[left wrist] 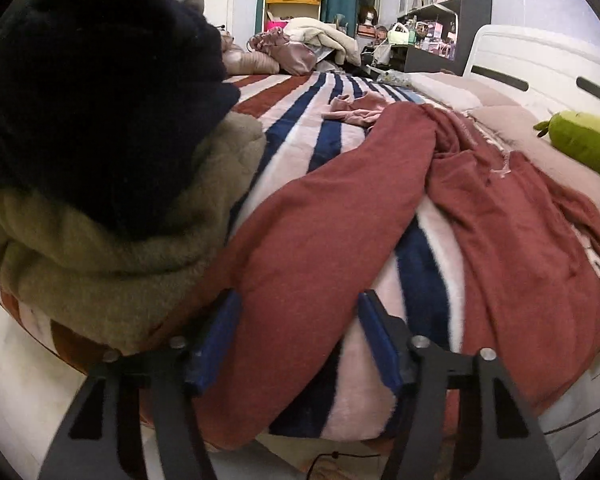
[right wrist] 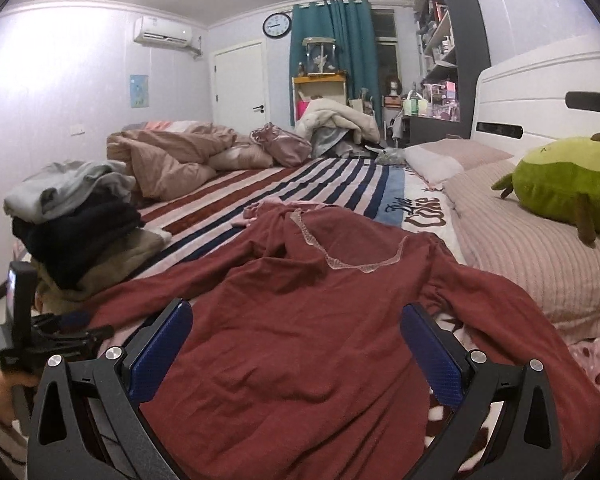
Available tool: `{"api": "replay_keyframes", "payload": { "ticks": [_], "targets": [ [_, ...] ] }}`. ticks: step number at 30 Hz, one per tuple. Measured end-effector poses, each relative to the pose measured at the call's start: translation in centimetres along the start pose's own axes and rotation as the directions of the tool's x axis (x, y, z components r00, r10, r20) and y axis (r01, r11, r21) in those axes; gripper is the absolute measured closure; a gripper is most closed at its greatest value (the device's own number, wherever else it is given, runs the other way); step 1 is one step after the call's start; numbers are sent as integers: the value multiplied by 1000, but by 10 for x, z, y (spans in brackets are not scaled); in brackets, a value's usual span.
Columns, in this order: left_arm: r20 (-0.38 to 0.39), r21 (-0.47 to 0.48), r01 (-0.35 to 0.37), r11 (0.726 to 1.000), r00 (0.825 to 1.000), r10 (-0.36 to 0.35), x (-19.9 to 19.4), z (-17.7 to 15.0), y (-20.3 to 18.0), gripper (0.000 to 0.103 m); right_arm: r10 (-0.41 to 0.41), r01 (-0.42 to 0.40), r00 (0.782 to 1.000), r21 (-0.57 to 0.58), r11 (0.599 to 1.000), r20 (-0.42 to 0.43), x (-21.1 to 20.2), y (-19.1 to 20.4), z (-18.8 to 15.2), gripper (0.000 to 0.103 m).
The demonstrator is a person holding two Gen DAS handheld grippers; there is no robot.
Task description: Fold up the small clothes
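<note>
Lying spread on the bed [right wrist: 340,184] beside the folded stack [right wrist: 80,232], the red top [right wrist: 300,320] awaits both gaping, empty claws, left claw [left wrist: 300,344] and right claw [right wrist: 296,356]; pinch hem corners evenly, I judge

A: What's showing on the left hand-held gripper [left wrist: 300,320]?
B: Black angular arms, blue textured pads, silver screws.
A: And the right hand-held gripper [right wrist: 296,344]?
B: It's looking identical.

Garment [right wrist: 300,340] brick red; blanket [right wrist: 300,188] red, navy, white stripes; plush [right wrist: 572,184] green; tool pads [right wrist: 160,350] blue.
</note>
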State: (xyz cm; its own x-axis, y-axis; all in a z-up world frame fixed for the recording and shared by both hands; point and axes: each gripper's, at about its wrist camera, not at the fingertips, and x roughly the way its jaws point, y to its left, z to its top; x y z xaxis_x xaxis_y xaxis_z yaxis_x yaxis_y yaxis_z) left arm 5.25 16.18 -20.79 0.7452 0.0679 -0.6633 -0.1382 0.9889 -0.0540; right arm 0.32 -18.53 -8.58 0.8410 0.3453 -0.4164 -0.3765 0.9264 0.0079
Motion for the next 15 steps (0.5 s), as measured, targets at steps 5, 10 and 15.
{"api": "replay_keyframes", "payload": {
  "ticks": [5,10,15],
  "targets": [
    [13,-17,23,1000,1000,-23,-4,2,4,88,5,-5,1000,16,1000,1,1,2,1,0],
    [72,-16,26,1000,997,-25,-20,19,-4,97,12,-13,1000,49,999,13,-1,-6,0,0],
    [194,53,30,998,980,-39,-56,52,-28,97,43,-48,998,103,993,52,-10,-25,-5,0]
  ]
}}
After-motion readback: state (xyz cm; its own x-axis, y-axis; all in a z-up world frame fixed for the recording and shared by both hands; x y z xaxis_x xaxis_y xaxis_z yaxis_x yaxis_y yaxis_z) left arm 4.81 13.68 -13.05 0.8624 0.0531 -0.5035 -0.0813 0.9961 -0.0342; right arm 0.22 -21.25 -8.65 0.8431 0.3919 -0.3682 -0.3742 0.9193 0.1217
